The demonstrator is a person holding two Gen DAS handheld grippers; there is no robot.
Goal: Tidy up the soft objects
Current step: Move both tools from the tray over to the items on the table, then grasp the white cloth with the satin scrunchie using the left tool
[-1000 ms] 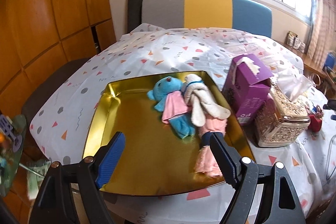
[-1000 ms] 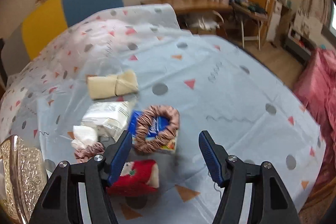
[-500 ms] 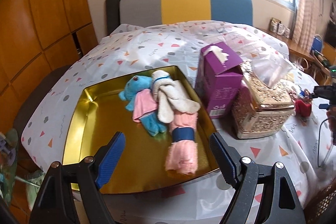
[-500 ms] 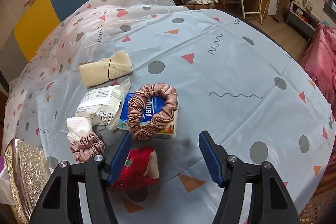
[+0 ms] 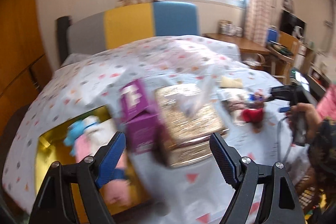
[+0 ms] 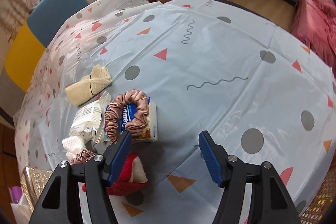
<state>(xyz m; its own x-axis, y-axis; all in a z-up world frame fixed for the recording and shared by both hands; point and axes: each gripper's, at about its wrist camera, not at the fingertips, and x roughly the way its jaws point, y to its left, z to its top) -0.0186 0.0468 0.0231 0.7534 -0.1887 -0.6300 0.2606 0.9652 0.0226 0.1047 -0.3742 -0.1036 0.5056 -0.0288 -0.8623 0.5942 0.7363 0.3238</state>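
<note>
Right tool (image 6: 164, 152) lowered, scrunchie (image 6: 125, 117) just ahead-left

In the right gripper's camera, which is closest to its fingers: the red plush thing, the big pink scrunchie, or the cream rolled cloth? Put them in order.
From the right gripper:
1. Red plush, just behind its left-side finger.
2. Big pink scrunchie, lying on the blue tissue pack, a little beyond that finger.
3. Cream rolled cloth, farthest, up and left.
</note>
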